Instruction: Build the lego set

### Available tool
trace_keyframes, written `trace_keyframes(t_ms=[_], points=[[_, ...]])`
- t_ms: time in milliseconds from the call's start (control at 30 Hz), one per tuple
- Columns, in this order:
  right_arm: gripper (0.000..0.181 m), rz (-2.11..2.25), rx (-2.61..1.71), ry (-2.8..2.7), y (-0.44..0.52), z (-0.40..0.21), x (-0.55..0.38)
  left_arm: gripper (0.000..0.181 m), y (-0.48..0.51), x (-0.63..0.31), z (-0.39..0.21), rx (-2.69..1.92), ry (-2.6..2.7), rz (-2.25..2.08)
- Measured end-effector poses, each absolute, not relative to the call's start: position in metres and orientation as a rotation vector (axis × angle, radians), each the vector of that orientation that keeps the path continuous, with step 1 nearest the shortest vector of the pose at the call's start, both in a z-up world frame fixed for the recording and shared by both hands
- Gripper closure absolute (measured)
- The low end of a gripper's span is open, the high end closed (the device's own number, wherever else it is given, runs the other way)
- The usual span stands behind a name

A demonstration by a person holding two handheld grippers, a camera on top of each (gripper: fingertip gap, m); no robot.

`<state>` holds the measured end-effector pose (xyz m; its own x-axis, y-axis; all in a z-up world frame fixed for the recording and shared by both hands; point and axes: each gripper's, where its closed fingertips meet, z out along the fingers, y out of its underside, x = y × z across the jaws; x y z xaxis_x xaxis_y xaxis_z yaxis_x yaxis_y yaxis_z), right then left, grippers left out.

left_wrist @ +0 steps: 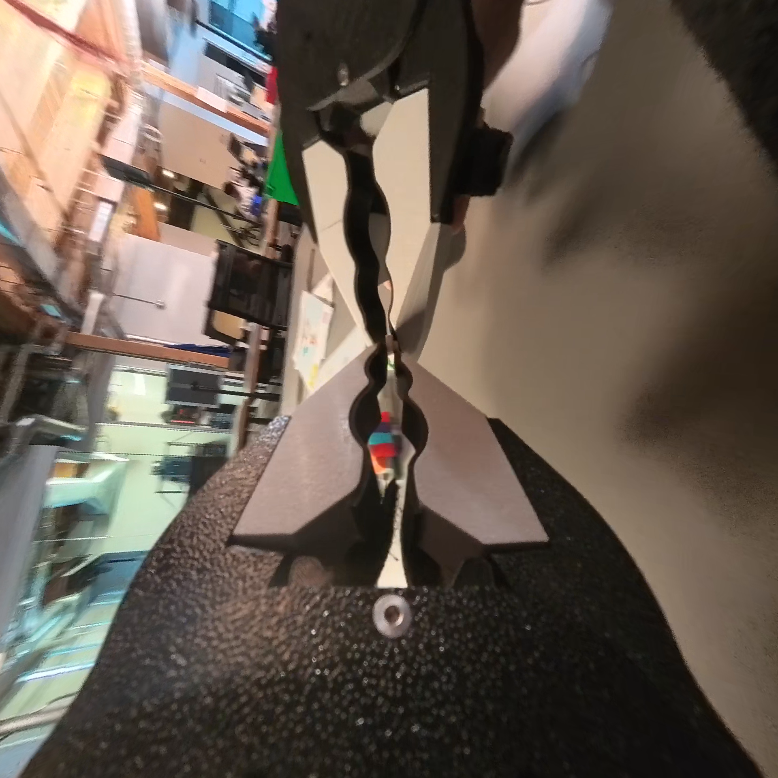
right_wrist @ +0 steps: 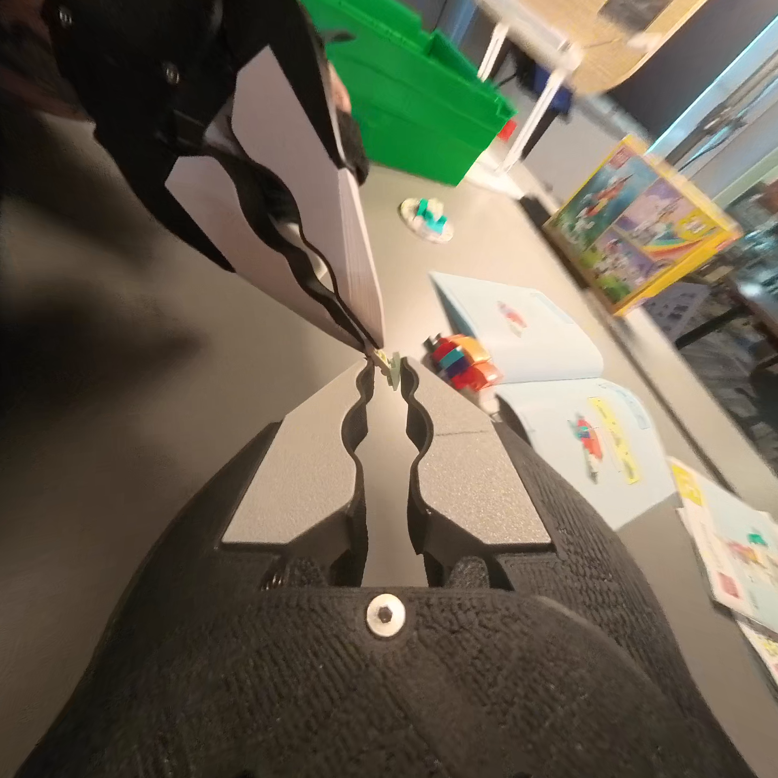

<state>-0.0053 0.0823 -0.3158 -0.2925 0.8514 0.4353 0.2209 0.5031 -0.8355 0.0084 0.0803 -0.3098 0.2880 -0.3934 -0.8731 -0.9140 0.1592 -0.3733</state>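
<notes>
Two grippers meeting tip to tip over a pale green piece.
Left gripper point(right_wrist: 370, 347) is pinching the pale green piece point(right_wrist: 389, 365); right gripper point(right_wrist: 387, 370), fingers slightly parted, is flanking it.

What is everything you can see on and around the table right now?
small piece: one, pale green, between both grippers' tips
brick build: one, red, orange and teal, beside the open booklet
open booklet: one, pale blue, right of the build
other booklets: count unclear, near right edge
box: one, yellow-edged, far right
crate: one, green, far end
loose pieces: small pile, teal and white, before the crate
table: one, grey
left gripper: black and grey, gripping the small piece
right gripper: black and grey, flanking it
</notes>
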Motion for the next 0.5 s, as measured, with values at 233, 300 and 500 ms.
trace_keyframes(t_ms=[233,300,500], points=[[0.17,0.856,-1.125,-2.082,0.073,-0.355,0.002,0.179,0.073,0.012,-0.345,-1.703,1.319,0.291],[0.171,0.856,-1.149,-2.112,0.072,-0.359,0.004,0.179,0.072,0.013,-0.348,-1.75,1.307,0.219],[0.171,0.883,-1.192,-2.115,0.072,-0.36,0.004,0.179,0.073,0.013,-0.349,-1.88,1.228,0.038]])
